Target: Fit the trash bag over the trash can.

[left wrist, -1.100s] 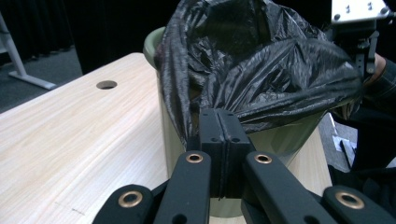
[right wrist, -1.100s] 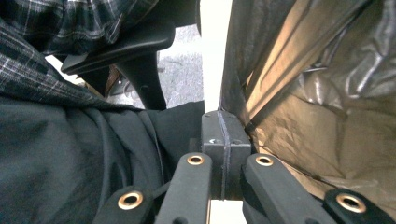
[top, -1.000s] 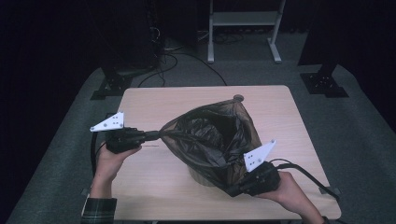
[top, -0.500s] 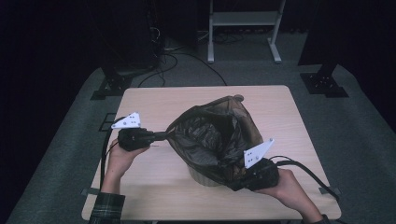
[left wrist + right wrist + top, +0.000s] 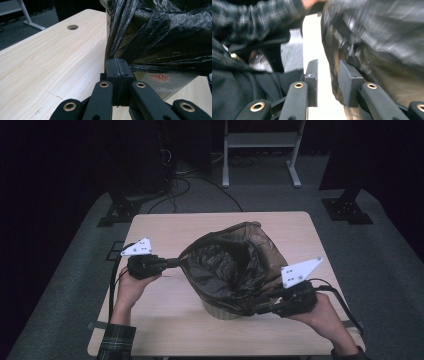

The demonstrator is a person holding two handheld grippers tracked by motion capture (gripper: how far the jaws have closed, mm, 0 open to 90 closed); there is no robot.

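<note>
A black trash bag (image 5: pixel 235 265) lines a small beige bin (image 5: pixel 220 311) standing mid-table. My left gripper (image 5: pixel 175 261) is shut on the bag's rim at its left side and pulls it taut; in the left gripper view the pads (image 5: pixel 117 61) pinch the plastic (image 5: pixel 162 37) in front of the bin's wall (image 5: pixel 162 81). My right gripper (image 5: pixel 260 307) sits at the bag's near right edge. Its jaws have just been opening. In the blurred right gripper view they (image 5: pixel 327 65) stand apart, the bag (image 5: pixel 374 32) lying against the right pad, not pinched.
The wooden table (image 5: pixel 165 330) has a round cable hole (image 5: pixel 72 27) near its far edge. A white stand (image 5: pixel 260 140), black stand bases (image 5: pixel 345 210) and floor cables (image 5: pixel 185 180) lie behind the table. A plaid sleeve (image 5: pixel 262 15) is close to the right gripper.
The left gripper has drawn in toward the bag, still pinching the rim. The right gripper has lifted a little at the bag's near right edge and its jaws have parted.
</note>
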